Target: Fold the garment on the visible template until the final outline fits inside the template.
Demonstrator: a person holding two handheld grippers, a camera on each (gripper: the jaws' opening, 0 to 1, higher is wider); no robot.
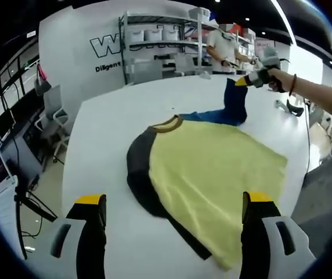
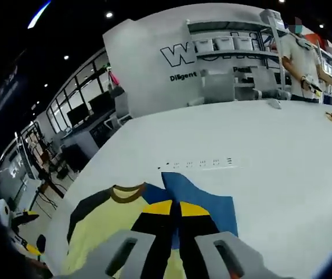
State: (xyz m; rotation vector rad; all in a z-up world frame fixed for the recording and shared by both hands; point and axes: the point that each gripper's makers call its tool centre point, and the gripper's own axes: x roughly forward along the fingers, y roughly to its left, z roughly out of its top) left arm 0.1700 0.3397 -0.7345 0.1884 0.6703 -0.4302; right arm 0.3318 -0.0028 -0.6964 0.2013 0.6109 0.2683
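A yellow shirt (image 1: 212, 174) with a brown collar (image 1: 167, 124) lies flat on the white table (image 1: 105, 133). Its dark sleeve (image 1: 137, 168) lies at the left. My left gripper (image 1: 174, 200) hovers over the shirt's near edge, open, with its jaws wide apart and nothing between them. My right gripper (image 1: 242, 81), held by a hand, is shut on the blue sleeve (image 1: 234, 102) and lifts it above the table. In the right gripper view the gripper (image 2: 176, 210) is shut on the blue sleeve (image 2: 209, 204), with the yellow body (image 2: 99, 232) lower left. A row of small dark marks (image 2: 199, 163) lies beyond.
A person (image 1: 221, 43) stands behind the table by metal shelves (image 1: 154, 40). Office chairs (image 1: 56, 119) and desks stand to the left of the table. A small object (image 1: 285, 106) lies near the table's right edge. Bare white tabletop (image 2: 270, 139) stretches beyond the shirt.
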